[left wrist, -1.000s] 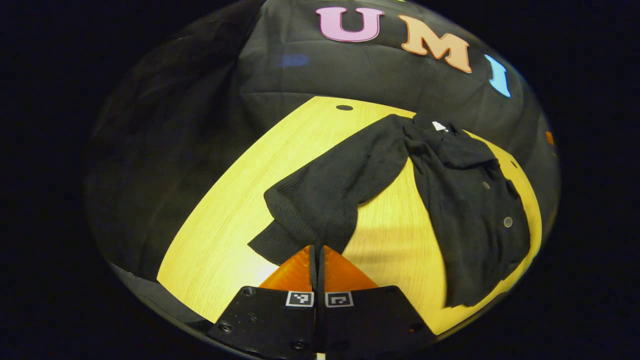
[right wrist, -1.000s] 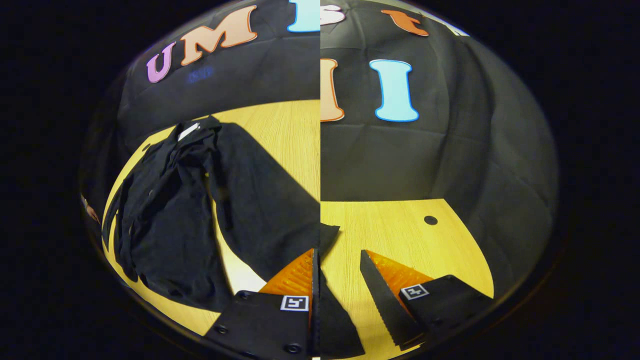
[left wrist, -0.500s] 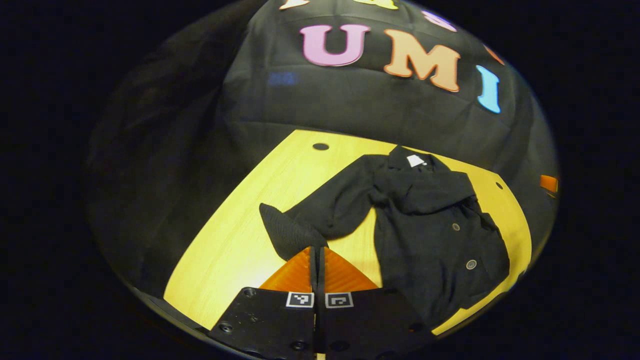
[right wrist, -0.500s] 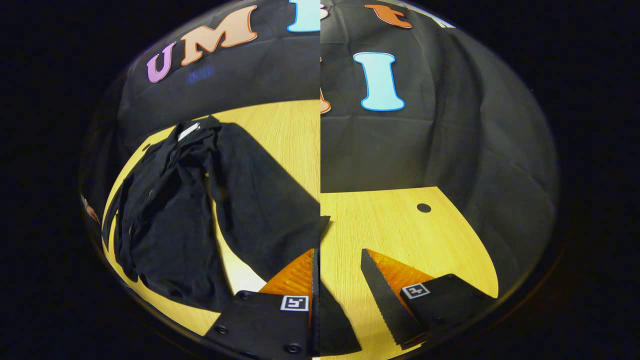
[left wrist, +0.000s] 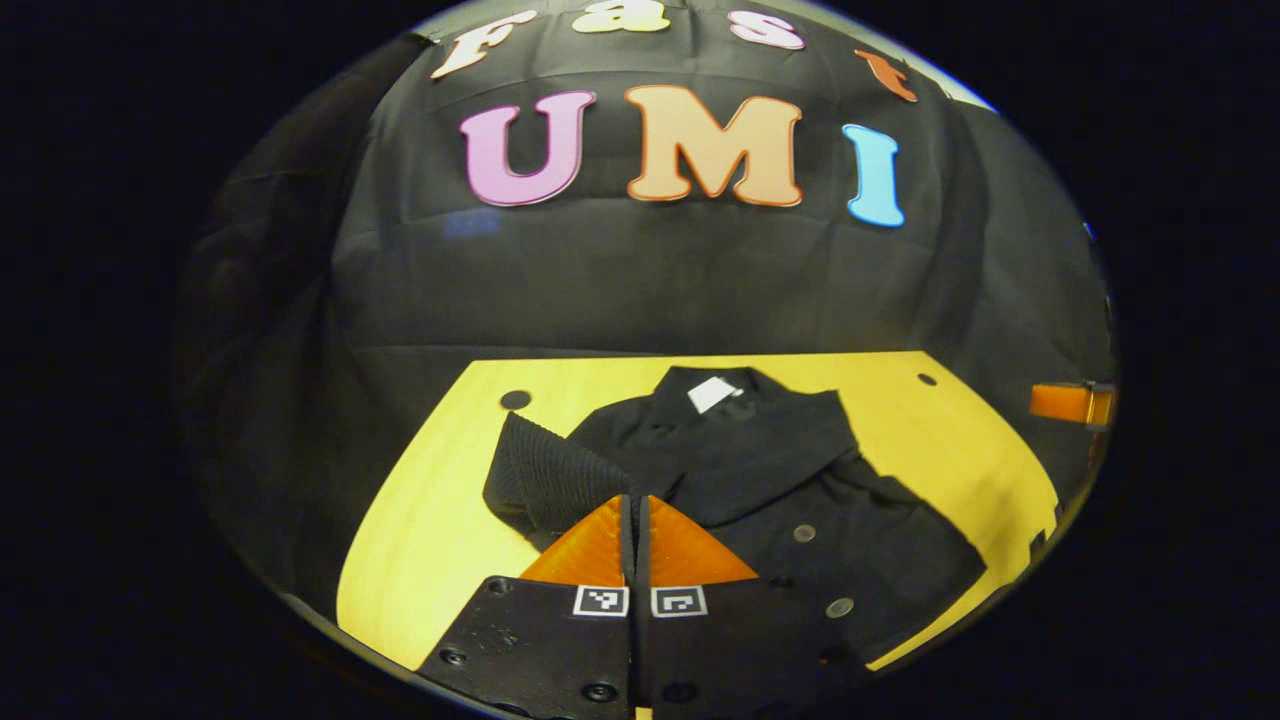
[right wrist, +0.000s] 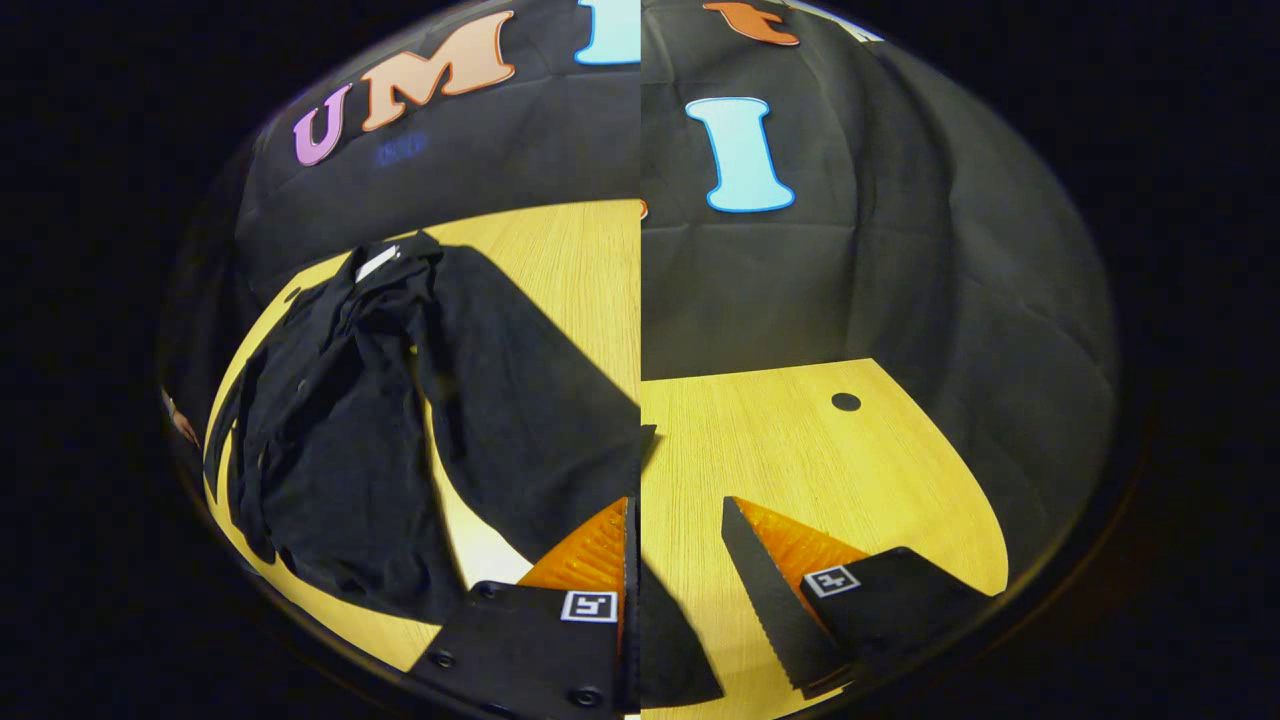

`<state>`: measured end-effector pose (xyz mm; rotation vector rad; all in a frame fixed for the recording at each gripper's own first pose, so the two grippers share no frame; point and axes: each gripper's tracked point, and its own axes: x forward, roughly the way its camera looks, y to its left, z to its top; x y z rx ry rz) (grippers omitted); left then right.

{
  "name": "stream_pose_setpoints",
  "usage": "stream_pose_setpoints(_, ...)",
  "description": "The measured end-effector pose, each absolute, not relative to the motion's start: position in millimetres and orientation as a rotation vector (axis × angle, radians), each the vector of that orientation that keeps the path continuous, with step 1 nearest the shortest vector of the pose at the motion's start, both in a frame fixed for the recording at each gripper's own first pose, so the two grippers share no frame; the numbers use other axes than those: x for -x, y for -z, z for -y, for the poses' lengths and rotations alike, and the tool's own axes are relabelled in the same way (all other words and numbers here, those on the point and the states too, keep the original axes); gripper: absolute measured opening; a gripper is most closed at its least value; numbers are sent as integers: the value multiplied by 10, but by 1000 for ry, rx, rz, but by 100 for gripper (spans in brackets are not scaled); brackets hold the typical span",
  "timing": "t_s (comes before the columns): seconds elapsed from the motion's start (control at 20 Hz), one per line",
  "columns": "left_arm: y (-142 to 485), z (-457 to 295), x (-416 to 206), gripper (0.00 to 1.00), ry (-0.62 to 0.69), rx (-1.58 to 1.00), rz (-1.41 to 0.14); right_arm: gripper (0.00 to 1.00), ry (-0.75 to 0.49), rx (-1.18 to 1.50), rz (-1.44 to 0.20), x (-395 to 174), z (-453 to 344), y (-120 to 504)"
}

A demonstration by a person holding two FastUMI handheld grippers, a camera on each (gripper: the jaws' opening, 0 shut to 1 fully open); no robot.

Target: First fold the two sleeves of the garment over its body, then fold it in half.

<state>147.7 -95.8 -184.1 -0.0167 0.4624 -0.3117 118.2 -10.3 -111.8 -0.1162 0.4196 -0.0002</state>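
In the left gripper view, the wooden table (left wrist: 430, 520) fills the lower half of the frame, with a small dark hole (left wrist: 515, 399) near its upper left corner. My left gripper (left wrist: 634, 520) sits at bottom centre with its fingers pressed together; the ribbed cuff of a sleeve (left wrist: 545, 480) rises just above and left of the tips, so I seem to be pinching that sleeve, though the contact itself is hidden. To the right lies the black garment (left wrist: 800, 490), its white neck tag (left wrist: 712, 393) at the top and buttons (left wrist: 804, 533) down the front. In the right gripper view, the garment (right wrist: 350, 440) lies in the left half with a sleeve (right wrist: 520, 400) stretching toward bottom centre. My right gripper (right wrist: 675, 520) stands wide apart at the bottom, holding nothing, though dark cloth lies between its fingers. A hole (right wrist: 846, 402) marks the table (right wrist: 900, 500) at right.
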Motion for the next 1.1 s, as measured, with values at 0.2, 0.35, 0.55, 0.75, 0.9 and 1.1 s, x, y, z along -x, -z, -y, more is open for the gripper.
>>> stream_pose_setpoints(0.2,1776,1486,-1654,0,398,-7,-449,53,2,111,-421,-1180,105,1201)
stream_pose_setpoints(0.35,1753,1897,-1758,0,467,-10,-436,53,-5,109,-437,-1182,33,1290)
stream_pose_setpoints(0.55,1735,2316,-1928,0,508,-21,-417,53,-11,118,-458,-1172,-42,1391)
stream_pose_setpoints(0.75,1792,2700,-2043,0,559,-34,-408,53,23,127,-459,-1141,-31,1442)
stream_pose_setpoints(0.9,1874,2898,-2066,0,584,-42,-431,53,50,111,-458,-1093,-13,1500)
stream_pose_setpoints(1.1,2002,3119,-2040,0,607,-36,-466,53,96,105,-455,-922,72,1546)
